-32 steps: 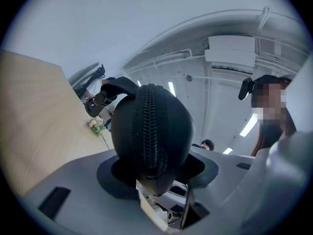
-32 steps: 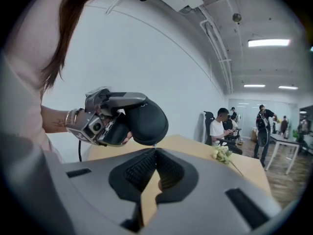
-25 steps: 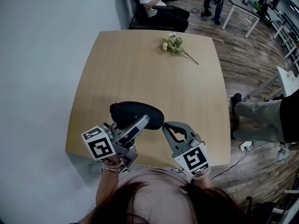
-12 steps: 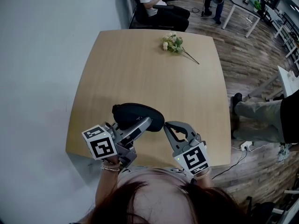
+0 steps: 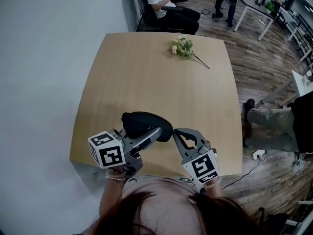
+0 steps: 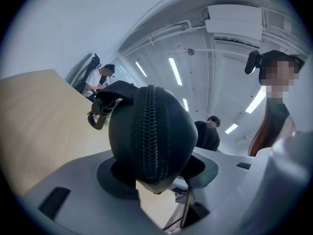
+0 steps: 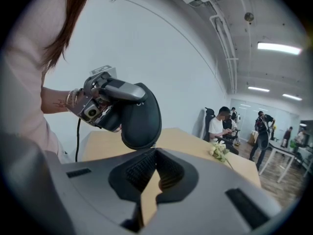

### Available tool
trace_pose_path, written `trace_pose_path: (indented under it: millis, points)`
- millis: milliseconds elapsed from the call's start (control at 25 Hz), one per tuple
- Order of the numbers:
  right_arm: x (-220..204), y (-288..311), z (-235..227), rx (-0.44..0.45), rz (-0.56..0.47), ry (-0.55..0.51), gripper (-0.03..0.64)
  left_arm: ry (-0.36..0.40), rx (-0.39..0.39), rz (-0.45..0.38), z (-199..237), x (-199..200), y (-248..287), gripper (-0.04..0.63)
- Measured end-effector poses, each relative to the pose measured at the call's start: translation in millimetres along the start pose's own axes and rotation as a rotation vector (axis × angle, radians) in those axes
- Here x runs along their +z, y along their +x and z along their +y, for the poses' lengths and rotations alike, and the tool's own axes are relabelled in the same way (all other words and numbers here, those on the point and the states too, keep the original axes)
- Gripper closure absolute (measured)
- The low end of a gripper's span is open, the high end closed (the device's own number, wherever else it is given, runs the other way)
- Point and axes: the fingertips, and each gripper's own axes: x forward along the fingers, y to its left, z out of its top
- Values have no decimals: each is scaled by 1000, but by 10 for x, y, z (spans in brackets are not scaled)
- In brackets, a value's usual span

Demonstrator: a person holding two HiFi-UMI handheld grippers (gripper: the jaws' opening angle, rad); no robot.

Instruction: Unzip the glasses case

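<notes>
A black zipped glasses case (image 5: 143, 123) is held just above the near part of the wooden table (image 5: 146, 72). My left gripper (image 5: 152, 134) is shut on its near end. In the left gripper view the case (image 6: 151, 126) fills the middle, its closed zipper facing the camera and a clip and strap (image 6: 99, 113) at its far end. My right gripper (image 5: 175, 133) is just right of the case, apart from it, its jaws shut on nothing. In the right gripper view the case (image 7: 142, 116) hangs just past the closed jaw tips (image 7: 155, 155).
A small bunch of pale flowers (image 5: 182, 46) lies at the far side of the table. A person sits on a chair (image 5: 166, 6) beyond the far edge. Someone's legs (image 5: 274, 124) are on the wooden floor at the right. A plain wall runs along the left.
The left gripper has turned a little with the case, which sits slightly further right and nearer. The right gripper has stayed in place.
</notes>
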Motion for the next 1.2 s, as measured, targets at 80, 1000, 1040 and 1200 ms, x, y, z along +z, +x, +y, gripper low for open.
trace_pose_path:
  millis: [80, 1000, 1040, 1200]
  points:
    - [2, 4, 2, 0, 0, -1, 603, -2, 3, 5, 2, -1, -4, 365]
    - [-180, -45, 48, -6, 59, -58, 601, 32, 22, 148, -31, -276, 60, 365]
    - [-184, -43, 51, -5, 62, -62, 601, 32, 22, 155, -28, -286, 60, 365]
    - [-210, -25, 56, -2, 75, -75, 601, 36, 24, 184, -8, -318, 65, 365]
